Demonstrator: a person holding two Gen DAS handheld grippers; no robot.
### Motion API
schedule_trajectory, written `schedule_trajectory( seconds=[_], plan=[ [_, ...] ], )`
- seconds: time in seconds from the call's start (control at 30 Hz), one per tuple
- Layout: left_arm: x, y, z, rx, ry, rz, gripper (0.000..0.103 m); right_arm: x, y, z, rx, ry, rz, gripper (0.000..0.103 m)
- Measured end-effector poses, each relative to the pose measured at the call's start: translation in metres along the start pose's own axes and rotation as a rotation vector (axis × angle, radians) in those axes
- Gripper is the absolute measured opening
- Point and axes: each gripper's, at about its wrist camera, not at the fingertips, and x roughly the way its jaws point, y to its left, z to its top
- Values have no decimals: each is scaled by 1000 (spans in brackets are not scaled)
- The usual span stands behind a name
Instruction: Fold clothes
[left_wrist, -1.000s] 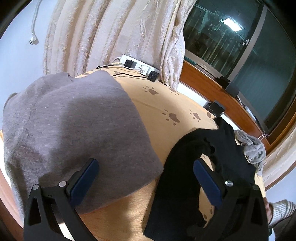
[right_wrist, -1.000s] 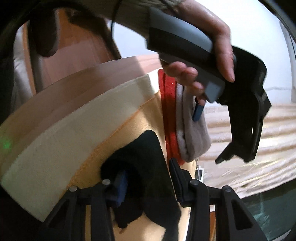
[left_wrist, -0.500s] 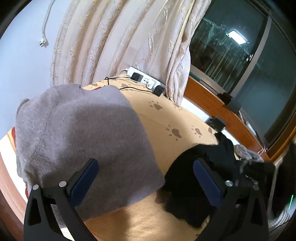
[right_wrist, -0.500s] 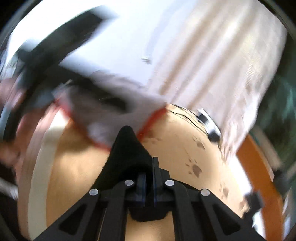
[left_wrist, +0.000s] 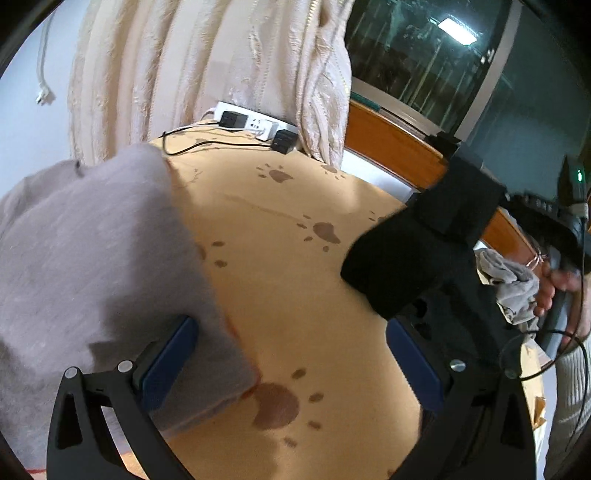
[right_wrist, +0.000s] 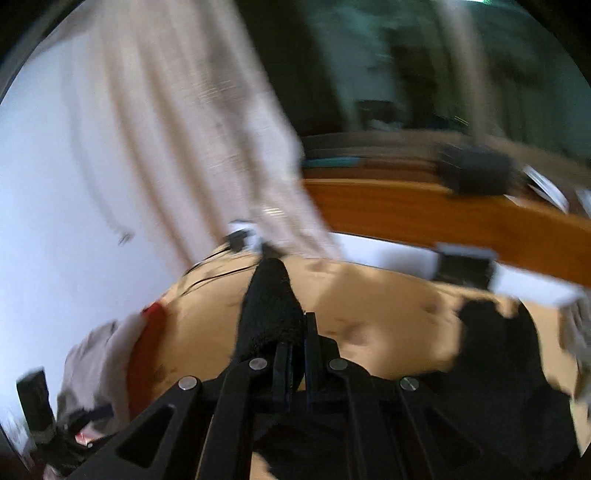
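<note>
Grey garment (left_wrist: 92, 258) sharp only left view; right view blurred.

1. We see a grey garment (left_wrist: 92, 266), soft knit, lying flat at the left side of the tan paw-print cover (left_wrist: 280, 258), its near corner reaching toward the cover's near edge.
2. We see a black garment (left_wrist: 417, 243) lifted off the cover at the right side, bunched and hanging in a thick fold.
3. We find a crumpled light-grey garment (left_wrist: 509, 280) at the cover's far right edge.
</note>
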Motion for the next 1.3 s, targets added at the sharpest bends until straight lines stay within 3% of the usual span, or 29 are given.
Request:
schedule_trajectory(
  seconds=[0.13, 0.33, 0.5, 0.7, 0.83, 0.93, 1.1, 1.3],
  plan=[
    [1, -29, 7, 60, -12, -43, 103, -15, -66, -17, 170, -21, -80, 5],
    [25, -89, 21, 224, -30, -19, 103, -61, -126, -67, 321, -91, -148, 5],
    [82, -126, 26, 288, 29, 40, 103, -96, -165, -103, 482, -138, -126, 5],
    [132, -166, 15, 433, 69, 157, 103, -100, -206, -143, 615, -77, -70, 6],
    [148, -173, 9, 463, 108, 193, 103, -112, -220, -156, 627, -96, -92, 6],
    [156, -171, 4, 466, 133, 191, 103, -121, -236, -167, 706, -101, -101, 6],
    [157, -165, 4, 458, 138, 171, 103, -127, -257, -196, 873, -43, -27, 6],
    [156, -154, 8, 424, 146, 152, 103, -169, -272, -230, 1061, -178, 37, 7]
  ],
)
